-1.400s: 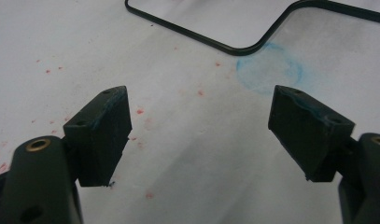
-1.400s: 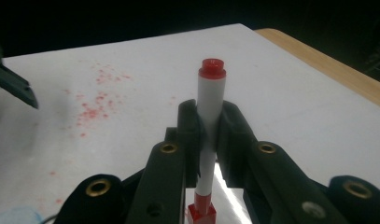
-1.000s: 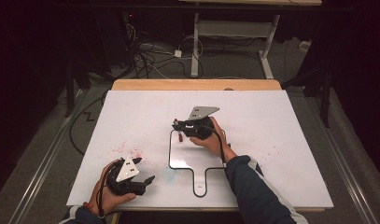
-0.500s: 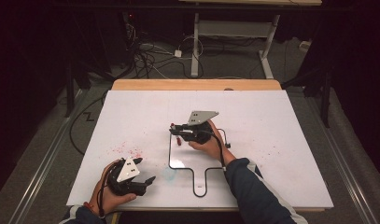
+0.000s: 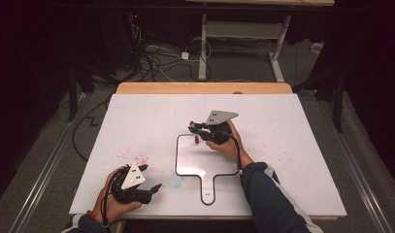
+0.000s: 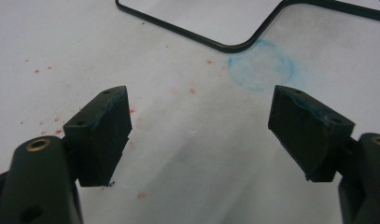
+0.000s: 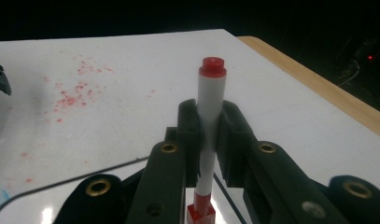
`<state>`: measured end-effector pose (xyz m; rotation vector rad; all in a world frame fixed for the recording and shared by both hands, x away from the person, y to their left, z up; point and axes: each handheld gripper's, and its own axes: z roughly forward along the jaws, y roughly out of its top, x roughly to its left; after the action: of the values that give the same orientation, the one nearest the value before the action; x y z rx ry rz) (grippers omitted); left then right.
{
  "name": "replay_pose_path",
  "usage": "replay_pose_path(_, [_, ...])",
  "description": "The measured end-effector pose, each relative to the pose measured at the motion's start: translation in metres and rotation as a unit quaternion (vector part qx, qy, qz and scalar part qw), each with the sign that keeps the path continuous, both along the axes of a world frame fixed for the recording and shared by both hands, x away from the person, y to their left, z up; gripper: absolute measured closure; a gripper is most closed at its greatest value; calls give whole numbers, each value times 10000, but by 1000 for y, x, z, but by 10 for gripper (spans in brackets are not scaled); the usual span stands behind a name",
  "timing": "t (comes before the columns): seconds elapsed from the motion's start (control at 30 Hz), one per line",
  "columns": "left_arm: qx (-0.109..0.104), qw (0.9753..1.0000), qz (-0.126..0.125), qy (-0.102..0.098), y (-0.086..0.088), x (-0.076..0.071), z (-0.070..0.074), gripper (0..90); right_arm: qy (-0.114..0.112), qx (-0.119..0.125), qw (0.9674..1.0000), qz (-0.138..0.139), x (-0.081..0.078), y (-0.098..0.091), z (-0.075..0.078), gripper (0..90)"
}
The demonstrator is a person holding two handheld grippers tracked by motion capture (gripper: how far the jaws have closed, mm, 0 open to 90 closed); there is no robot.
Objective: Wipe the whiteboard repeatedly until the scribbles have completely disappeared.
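- Two grippers work over a white table (image 5: 302, 145): the right gripper (image 5: 199, 131) near the middle, the left gripper (image 5: 145, 178) toward 7 o'clock, well apart from each other.
- Right gripper's jaws are closed tight on a marker (image 7: 210, 126), clamping its white barrel about midway; in the right gripper view the red cap end stands up above the jaws and a red part shows below them.
- In the high view the marker (image 5: 197, 139) sits just at the top left corner of the board (image 5: 205, 160), a small white panel with a black rim and a handle pointing toward 6 o'clock.
- Whether the marker's lower end touches the board I cannot tell.
- Board lies flat on the table near its centre, with nothing lying on its face; only a glare patch shows there.
- Left gripper rests low at the table's near edge, held by the left hand (image 5: 112, 204); its jaws stand wide open with nothing between them, only bare table.
- One faint blue ring smudge (image 6: 261, 65) lies on the table just beyond the open jaws, touching the curve of the board's rim where the handle begins.
- Scattered red specks (image 5: 132, 156) mark the table at about 8 o'clock from the board, beyond the left gripper.
- Right hand (image 5: 229, 145) comes in from 5 o'clock, its dark sleeve crossing the table's near edge beside the board's handle.
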<state>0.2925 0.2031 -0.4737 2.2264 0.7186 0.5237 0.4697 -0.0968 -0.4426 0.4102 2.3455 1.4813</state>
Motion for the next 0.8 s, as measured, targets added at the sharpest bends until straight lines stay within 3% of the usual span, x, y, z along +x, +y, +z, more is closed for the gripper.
replay_pose_path(0.17, [26,10000,-27,14,-2,0,0,202,-47,-48,10000,1,-1,-4,1,816])
replay_pose_path(0.23, [25,10000,-42,17,-2,1,0,202,118,124,9998,62,-1,-3,-1,816])
replay_pose_path(0.37, [18,10000,-43,30,-2,1,-1,202,156,160,9997,65,0,-5,-1,816])
replay_pose_path(0.67, [27,10000,-43,18,-2,0,0,202,8,2,9998,-186,2,-29,1,816])
replay_pose_path(0.8, [21,10000,-39,18,-3,0,0,202,10,32,9998,-215,2,-29,1,816])
